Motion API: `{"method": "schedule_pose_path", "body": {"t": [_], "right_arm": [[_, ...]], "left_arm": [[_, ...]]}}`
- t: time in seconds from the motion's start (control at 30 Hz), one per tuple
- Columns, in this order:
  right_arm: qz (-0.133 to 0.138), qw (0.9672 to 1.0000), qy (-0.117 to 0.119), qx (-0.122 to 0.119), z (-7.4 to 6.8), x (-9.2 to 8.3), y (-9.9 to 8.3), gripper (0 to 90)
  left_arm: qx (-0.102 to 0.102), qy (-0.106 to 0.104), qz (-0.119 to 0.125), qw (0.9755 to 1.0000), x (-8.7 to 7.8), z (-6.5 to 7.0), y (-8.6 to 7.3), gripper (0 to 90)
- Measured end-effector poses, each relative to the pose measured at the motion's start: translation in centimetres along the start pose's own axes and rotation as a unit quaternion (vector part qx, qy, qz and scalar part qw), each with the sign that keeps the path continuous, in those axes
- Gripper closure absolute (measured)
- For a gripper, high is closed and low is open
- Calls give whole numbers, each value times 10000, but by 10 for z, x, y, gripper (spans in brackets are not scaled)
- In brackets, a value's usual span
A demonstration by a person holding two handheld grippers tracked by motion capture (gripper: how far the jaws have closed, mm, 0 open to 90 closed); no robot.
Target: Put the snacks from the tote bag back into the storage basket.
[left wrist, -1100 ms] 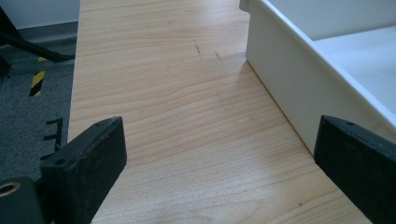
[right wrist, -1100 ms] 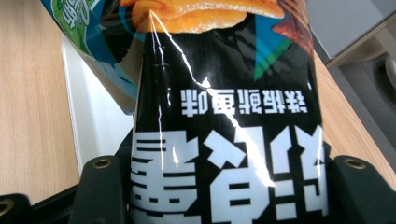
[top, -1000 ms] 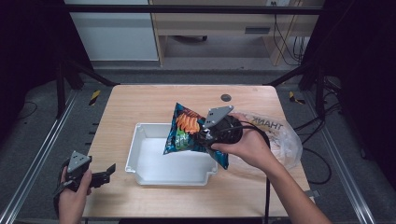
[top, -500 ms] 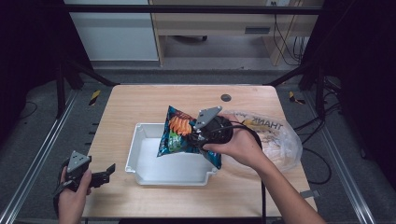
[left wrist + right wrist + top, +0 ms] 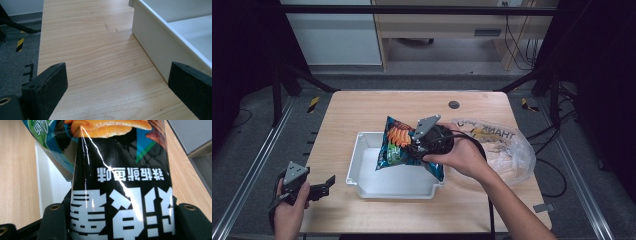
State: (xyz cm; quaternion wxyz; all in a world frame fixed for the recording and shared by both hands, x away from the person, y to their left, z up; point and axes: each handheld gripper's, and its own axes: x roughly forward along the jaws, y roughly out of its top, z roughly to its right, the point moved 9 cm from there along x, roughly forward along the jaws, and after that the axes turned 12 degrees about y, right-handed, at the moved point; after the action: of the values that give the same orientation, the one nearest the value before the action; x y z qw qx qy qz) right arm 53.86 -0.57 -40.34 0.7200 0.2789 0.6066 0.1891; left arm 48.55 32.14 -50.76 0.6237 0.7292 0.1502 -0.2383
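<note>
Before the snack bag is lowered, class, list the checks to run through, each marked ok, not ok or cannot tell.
1. Right tool shut on the snack bag: ok.
2. Bag above the white tray: ok.
3. Tray floor free under the bag: ok.
4. Left tool open, off the tray at the table edge: ok.
5. Bag clear of the plastic bag: cannot tell.
</note>
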Motion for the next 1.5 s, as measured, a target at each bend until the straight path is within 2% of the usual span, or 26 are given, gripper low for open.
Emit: {"method": "schedule_pose_path", "body": {"t": [0.63,1.5], "right_arm": [[-113,9999,91,-44,-2,16,3,392],[-132,9994,287,-141,-6,45,7,393]], "left_arm": [[-15,12,17,10000,0,0,1,23],[-11,3,9,10000,0,-1,1,23]]}}
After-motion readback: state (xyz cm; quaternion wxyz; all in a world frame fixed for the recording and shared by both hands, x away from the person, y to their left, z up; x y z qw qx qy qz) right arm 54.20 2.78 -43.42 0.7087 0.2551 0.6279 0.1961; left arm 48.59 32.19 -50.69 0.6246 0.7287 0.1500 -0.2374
